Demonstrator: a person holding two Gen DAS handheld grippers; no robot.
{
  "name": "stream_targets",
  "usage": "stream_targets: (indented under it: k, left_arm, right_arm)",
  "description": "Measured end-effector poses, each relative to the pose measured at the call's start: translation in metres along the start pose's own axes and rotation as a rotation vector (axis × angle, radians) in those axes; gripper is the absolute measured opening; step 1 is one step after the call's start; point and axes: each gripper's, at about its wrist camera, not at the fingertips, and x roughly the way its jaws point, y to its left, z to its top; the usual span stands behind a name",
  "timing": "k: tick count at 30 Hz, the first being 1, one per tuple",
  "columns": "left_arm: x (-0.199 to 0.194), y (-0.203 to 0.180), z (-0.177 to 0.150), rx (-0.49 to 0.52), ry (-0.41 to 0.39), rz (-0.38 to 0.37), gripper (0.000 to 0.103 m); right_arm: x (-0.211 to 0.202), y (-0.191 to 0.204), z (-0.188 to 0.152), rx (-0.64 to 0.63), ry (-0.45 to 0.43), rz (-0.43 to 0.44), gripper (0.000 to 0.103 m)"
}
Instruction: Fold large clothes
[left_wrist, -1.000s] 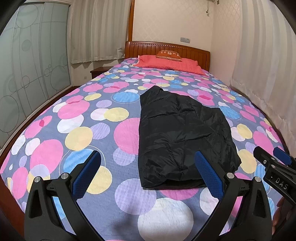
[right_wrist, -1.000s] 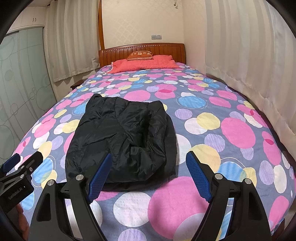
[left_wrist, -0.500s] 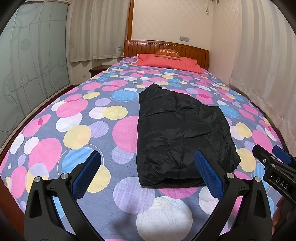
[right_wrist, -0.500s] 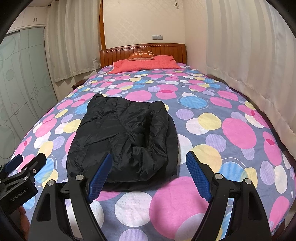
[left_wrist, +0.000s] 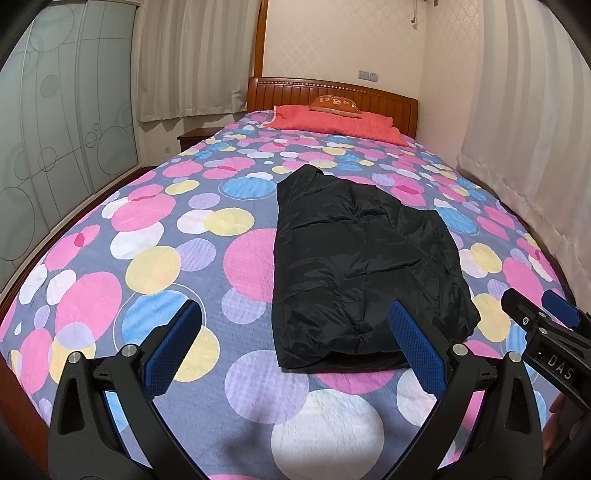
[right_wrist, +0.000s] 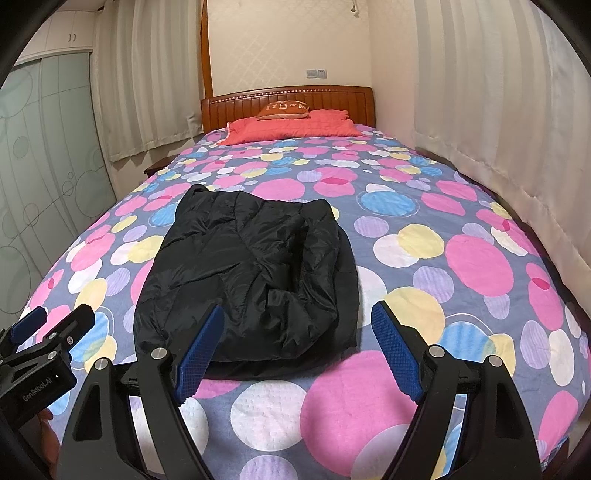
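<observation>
Left gripper (left_wrist: 295, 345) and right gripper (right_wrist: 297, 349): jaws apart, empty, above bed foot. Black puffer jacket (left_wrist: 360, 266) mid-bedspread (left_wrist: 155, 236), at 12–1 o'clock from left gripper. Likely light, squashy, slippery; pinch near hem corners.

Glossy black quilted jacket (left_wrist: 354, 266), textured bedspread (left_wrist: 155, 266)

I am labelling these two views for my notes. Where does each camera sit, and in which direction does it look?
Left wrist view: on the left gripper, open, facing the wooden headboard; the black puffy jacket lies ahead-right; right gripper's tip shows at right.
Right wrist view: on the right gripper, open, facing likewise; jacket ahead-left; left gripper's tip shows at left.
Shared: jacket, dotted bedspread, red pillow.
</observation>
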Motion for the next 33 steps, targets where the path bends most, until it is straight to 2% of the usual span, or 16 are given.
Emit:
stream_targets:
  k: [9, 17, 22, 24, 27, 31, 33]
  left_arm:
    - [-0.002, 0.000, -0.002, 0.004, 0.001, 0.024, 0.101]
    - [-0.009, -0.001, 0.004, 0.025, -0.048, 0.012, 0.101]
    - [-0.003, 0.002, 0.003, 0.000, -0.033, 0.000, 0.101]
    - [0.003, 0.002, 0.003, 0.003, 0.003, 0.010, 0.101]
    - [0.008, 0.000, 0.004, 0.029, 0.004, -0.023, 0.101]
    - [0.015, -0.001, 0.006, 0.038, -0.011, -0.001, 0.101]
    - [0.026, 0.005, 0.007, 0.020, 0.012, -0.011, 0.101]
  right_arm:
    - [0.000, 0.000, 0.000, -0.001, 0.000, 0.000, 0.081]
    - [0.000, 0.001, 0.000, 0.000, 0.001, -0.001, 0.081]
    - [0.001, 0.002, -0.001, -0.001, 0.003, 0.000, 0.081]
    - [0.002, 0.003, -0.002, 0.000, 0.004, -0.001, 0.081]
    - [0.006, 0.007, -0.003, 0.001, 0.013, 0.001, 0.081]
    - [0.011, 0.005, -0.003, 0.003, 0.021, 0.002, 0.081]
    - [0.015, 0.001, -0.003, 0.011, 0.024, -0.002, 0.081]
